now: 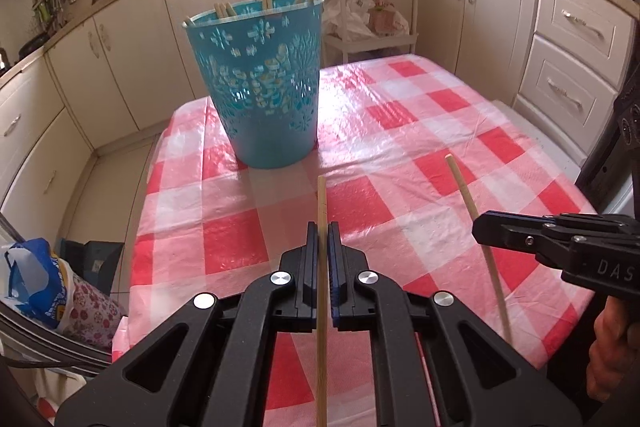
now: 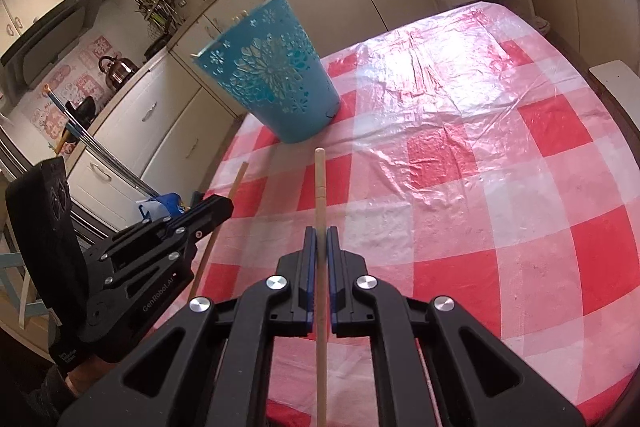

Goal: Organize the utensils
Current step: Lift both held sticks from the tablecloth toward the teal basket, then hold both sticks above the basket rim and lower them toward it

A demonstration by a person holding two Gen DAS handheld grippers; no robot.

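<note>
Left hand-held gripper [image 1: 322,227] clenched on a wooden chopstick [image 1: 321,203], pads pressed to either side of the shaft. Stick pointing forward toward the teal basket [image 1: 256,83], tip short of its base; rear end cut off by the bottom edge of the left wrist view.

Right hand-held gripper [image 2: 321,231] likewise clamped on a second chopstick [image 2: 320,183], which juts ahead above the red-and-white checked cloth on the desk [image 2: 500,155]. Lower end running out of the right wrist view between the black finger arms. Seen from the left wrist camera, that same gripper enters from the right edge, only partly in frame, its chopstick slanting up and to the left across the checks.

Basket standing upright near the far left part of the desk, well ahead of both grippers. Several light wooden stick ends [image 1: 224,9] poking above its rim; count hard to make out, perhaps four or five, the rest hidden behind the cut-out wall. Contents lower down only glimpsed through the perforations.

Cream kitchen cabinets [image 1: 496,7] behind the desk, strongly bent by the fisheye. White trolley with plastic bags [image 1: 360,15] partly hidden behind the basket. Blue bag [image 1: 36,279] at lower left beside the desk, cropped by the lens rim.
</note>
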